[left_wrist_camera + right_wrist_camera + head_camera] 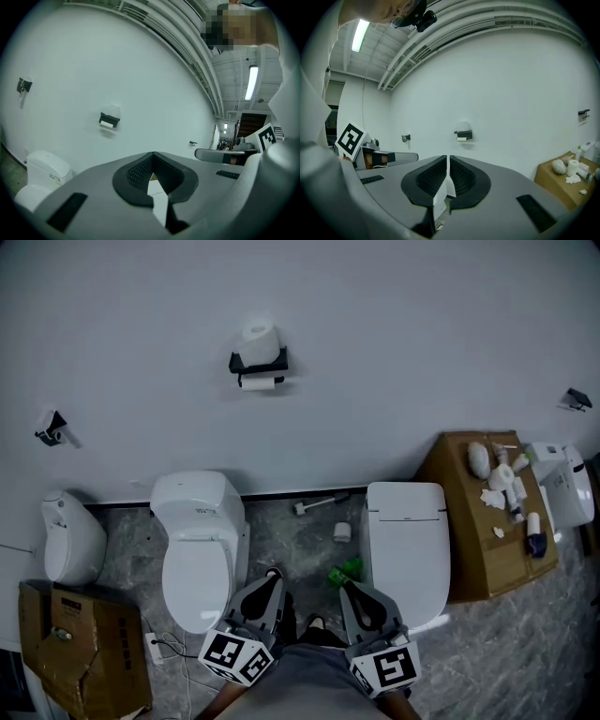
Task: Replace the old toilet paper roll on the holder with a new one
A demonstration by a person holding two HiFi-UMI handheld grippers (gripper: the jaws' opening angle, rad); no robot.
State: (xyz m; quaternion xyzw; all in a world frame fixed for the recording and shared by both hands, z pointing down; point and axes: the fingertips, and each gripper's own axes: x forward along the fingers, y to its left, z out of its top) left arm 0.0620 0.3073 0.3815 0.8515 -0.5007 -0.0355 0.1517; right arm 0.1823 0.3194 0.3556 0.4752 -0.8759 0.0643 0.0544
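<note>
- The holder (259, 362) is a small black bracket fixed to the white wall (422, 324), above the gap between the round toilet (197, 549) and the square-lidded toilet (406, 540), well apart from both our grippers
- A full roll (259, 336), plump and white, stands upright on the holder's top shelf
- Just beneath the shelf hangs a thin roll (261, 383), only a slim white strip from here; we take it for the old one
- Our left gripper (153, 155) is clenched, its jaws pressed together with nothing between them
- Our right gripper (447, 157) is likewise clenched and empty, and both point toward the wall
- We judge the full roll to be light and soft: it should dent under a hard squeeze, and its loose outer sheet may slip or unwind
- We would take it across its round sides with a gentle pinch, or by the rim of its core
- The thin roll is probably lighter and stiffer, mostly core, so we would pinch it at one end
</note>
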